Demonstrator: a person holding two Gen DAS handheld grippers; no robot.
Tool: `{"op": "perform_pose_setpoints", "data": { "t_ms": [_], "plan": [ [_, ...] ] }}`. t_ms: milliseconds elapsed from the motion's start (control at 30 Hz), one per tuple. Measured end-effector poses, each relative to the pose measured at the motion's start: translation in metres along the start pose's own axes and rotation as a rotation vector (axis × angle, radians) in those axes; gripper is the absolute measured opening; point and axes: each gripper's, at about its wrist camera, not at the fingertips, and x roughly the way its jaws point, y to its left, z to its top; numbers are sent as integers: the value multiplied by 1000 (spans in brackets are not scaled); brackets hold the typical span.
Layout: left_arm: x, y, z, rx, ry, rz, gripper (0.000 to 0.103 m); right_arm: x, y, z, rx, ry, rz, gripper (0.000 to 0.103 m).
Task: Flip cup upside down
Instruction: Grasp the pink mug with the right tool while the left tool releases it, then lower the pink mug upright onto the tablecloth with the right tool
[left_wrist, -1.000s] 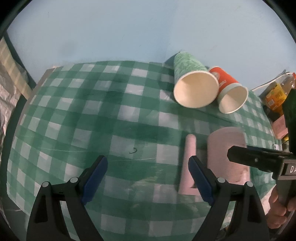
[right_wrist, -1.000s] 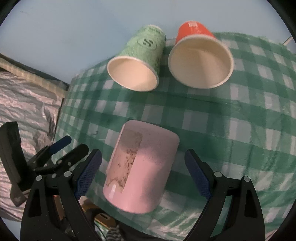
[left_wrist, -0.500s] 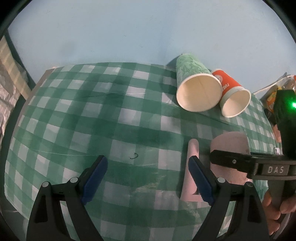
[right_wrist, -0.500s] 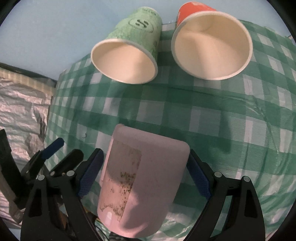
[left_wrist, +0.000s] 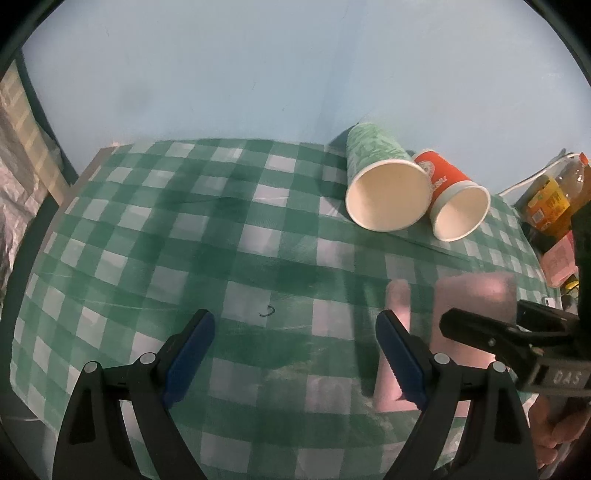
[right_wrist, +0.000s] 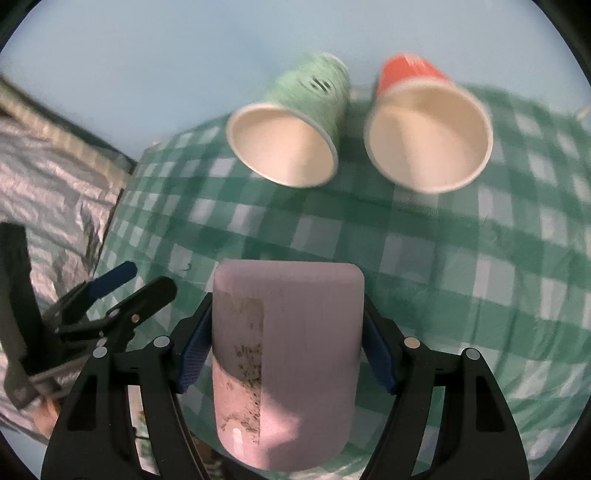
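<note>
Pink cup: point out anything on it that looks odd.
The pink cup, clamped between the right tongs, carries a torn label patch down its side, with dark speckled residue. The motion-blurred left wrist view adds nothing.

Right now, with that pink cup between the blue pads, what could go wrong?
1. The right tool holds the pink cup only by its smooth sides, so it might slip while being turned.
2. The green paper cup and orange paper cup lie tipped just beyond it; a wide swing could knock them.
3. The open left tool waits close beside the cup and could get bumped.
</note>
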Motion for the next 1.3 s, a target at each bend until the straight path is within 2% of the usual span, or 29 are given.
{"op": "perform_pose_setpoints", "data": {
  "t_ms": [100, 200, 367, 467, 600, 700, 800, 933, 1300],
  "plan": [
    [-13, -2, -5, 13, -46, 7, 90, -14, 8, -8, -64, -63, 5, 73],
    [-25, -3, -11, 22, -93, 21, 90, -28, 16, -18, -129, -141, -39, 73],
    [-45, -5, -23, 29, -178, 55, 90, -43, 23, -29, -187, -253, -52, 73],
    [-53, -4, -29, 28, -221, 70, 90, -52, 35, -35, -252, -352, -85, 73],
    [-55, -1, -35, 6, -240, 74, 90, -58, 50, -40, -318, -493, -157, 73],
    [-54, 4, -39, -22, -248, 83, 90, -53, 57, -38, -352, -551, -215, 73],
    [-49, 7, -42, -26, -244, 95, 90, -42, 60, -31, -364, -567, -248, 73],
    [-44, 10, -44, -33, -236, 101, 90, -25, 57, -25, -367, -535, -258, 73],
    [-36, 14, -51, -59, -232, 94, 90, -9, 48, -44, -400, -497, -281, 73]
  ]
}}
